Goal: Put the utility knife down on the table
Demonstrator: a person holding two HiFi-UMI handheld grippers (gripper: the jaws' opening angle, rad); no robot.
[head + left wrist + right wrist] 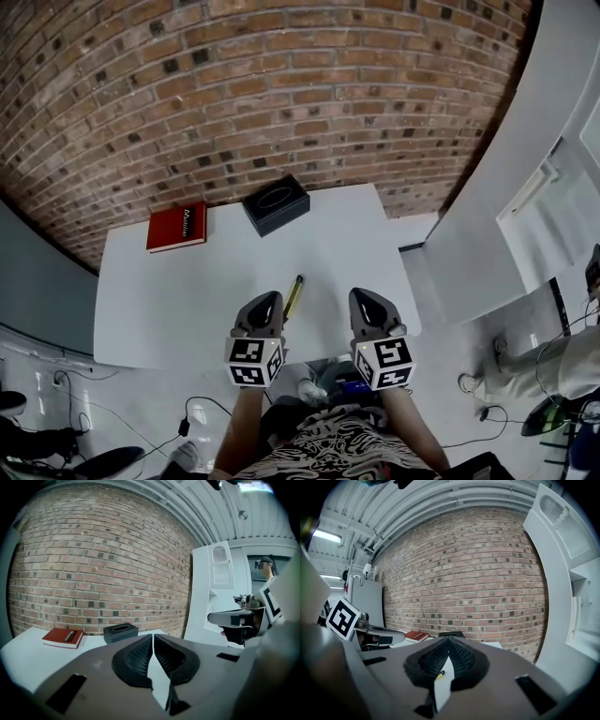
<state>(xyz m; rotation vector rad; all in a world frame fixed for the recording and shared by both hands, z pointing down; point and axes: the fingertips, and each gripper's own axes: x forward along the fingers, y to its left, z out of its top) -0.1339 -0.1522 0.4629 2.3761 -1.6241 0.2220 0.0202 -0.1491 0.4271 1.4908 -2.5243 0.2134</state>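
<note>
You're in a loft-like lab or studio: a bare brick wall (281, 84) behind a plain white table (187, 300), cables (185, 427) trailing over the pale floor, exposed ceiling pipes (454, 498) and a strip light (326, 536) overhead.

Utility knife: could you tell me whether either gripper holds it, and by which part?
Neither holds it: the utility knife lies on the table between the left gripper and right gripper, both shut on nothing.
</note>
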